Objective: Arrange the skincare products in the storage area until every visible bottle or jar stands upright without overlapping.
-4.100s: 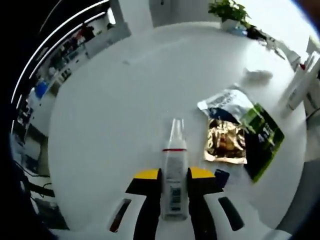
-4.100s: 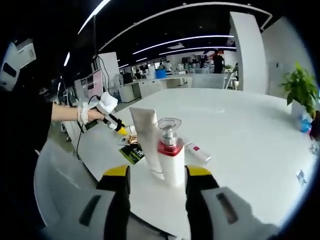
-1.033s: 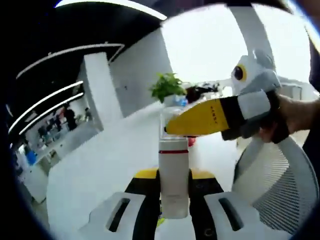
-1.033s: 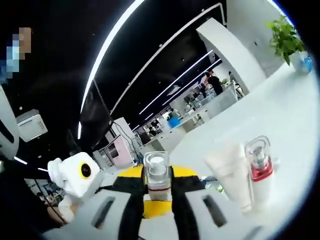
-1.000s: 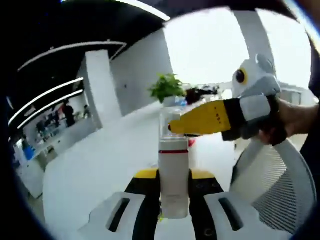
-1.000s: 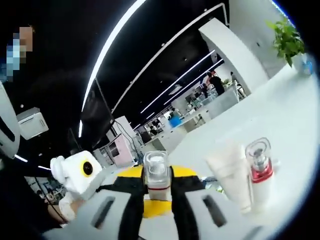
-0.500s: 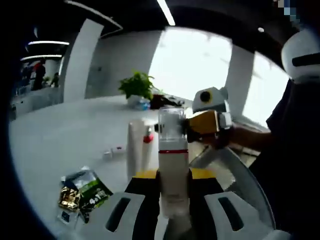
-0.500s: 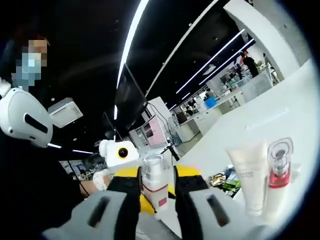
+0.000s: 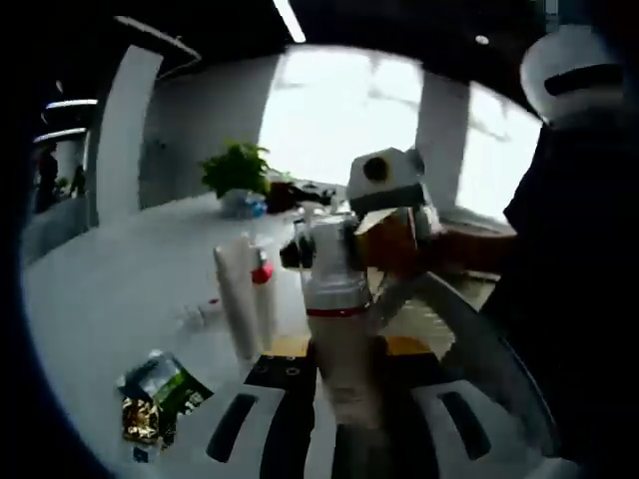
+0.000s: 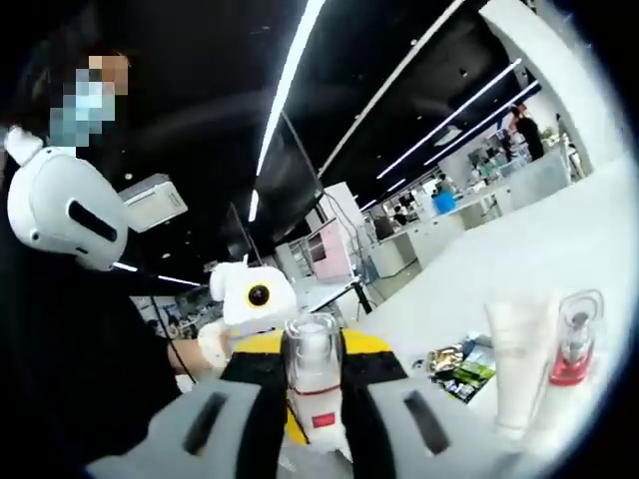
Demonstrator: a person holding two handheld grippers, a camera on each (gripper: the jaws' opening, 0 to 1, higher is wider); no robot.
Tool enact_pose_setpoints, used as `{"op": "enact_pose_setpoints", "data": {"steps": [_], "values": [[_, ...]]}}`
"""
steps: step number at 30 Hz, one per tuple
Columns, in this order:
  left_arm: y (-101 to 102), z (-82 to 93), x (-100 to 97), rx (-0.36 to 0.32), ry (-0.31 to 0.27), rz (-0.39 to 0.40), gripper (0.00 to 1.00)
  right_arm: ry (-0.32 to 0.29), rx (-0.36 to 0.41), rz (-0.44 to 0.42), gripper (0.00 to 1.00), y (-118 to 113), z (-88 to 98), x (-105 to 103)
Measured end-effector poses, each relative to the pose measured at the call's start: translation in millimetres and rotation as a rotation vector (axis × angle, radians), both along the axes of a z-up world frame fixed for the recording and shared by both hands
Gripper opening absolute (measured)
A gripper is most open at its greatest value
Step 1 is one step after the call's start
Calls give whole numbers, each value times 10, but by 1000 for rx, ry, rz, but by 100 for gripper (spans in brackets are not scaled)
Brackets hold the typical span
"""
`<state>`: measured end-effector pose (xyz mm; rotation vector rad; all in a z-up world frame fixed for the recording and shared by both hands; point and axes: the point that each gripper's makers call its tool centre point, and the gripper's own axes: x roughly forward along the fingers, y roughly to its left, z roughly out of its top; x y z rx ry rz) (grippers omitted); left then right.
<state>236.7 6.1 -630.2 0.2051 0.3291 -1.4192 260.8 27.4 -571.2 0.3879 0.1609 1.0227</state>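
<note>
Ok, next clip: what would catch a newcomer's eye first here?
A white spray bottle with a red band and clear cap, held upright above the table in the middle of both views, both grippers closed on it. On the white table behind stand a white tube and red-collared pump bottle, sachets lying nearby.

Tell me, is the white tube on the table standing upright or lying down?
Upright: the white tube stands on the table beside the red-collared pump bottle.

Daylight floods through the far windows (image 9: 344,120) in the left gripper view, blowing them out to white glare, while that whole picture is soft with motion blur. The right gripper view is sharper, dark overhead, lit by long ceiling strip lights (image 10: 290,80). Fisheye bending curves straight lines toward both edges.
</note>
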Motion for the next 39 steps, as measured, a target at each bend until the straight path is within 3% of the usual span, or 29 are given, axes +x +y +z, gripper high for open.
{"op": "enact_pose_setpoints", "data": {"steps": [4, 5, 7, 12, 15, 20, 26, 30, 31, 32, 35, 37, 39], "values": [[-14, -97, 175, 96, -124, 103, 26, 13, -26, -176, 18, -97, -100, 182], [-12, -93, 267, 120, -181, 162, 25, -4, -46, -247, 18, -151, -105, 247], [-38, -91, 289, 154, -253, 162, 26, -12, -40, -313, 18, -188, -81, 305], [-69, -75, 425, 147, -223, 280, 25, -1, -37, -390, 18, -203, -75, 367], [-60, -75, 475, 163, -267, 315, 25, -18, -63, -420, 18, -200, -61, 382], [-21, -65, 525, 173, -289, 373, 24, -31, -72, -458, 18, -188, -56, 388], [112, -107, 485, 167, -245, 377, 18, 20, -55, -421, 20, -120, -127, 234], [134, -234, 359, 169, -146, 313, 17, 44, -66, -355, 22, -42, -204, 102], [97, -223, 315, 117, -77, 300, 17, 43, -74, -347, 22, -50, -211, 88], [87, -204, 314, 94, -45, 301, 17, 30, -95, -335, 22, -75, -216, 67], [54, -129, 340, 52, -15, 265, 17, -7, -85, -280, 25, -117, -129, 23], [18, -123, 291, 37, 8, 194, 17, -4, -48, -243, 24, -172, -60, 25], [23, -193, 228, 80, 47, 147, 17, -3, -31, -230, 23, -238, -17, 55]]}}
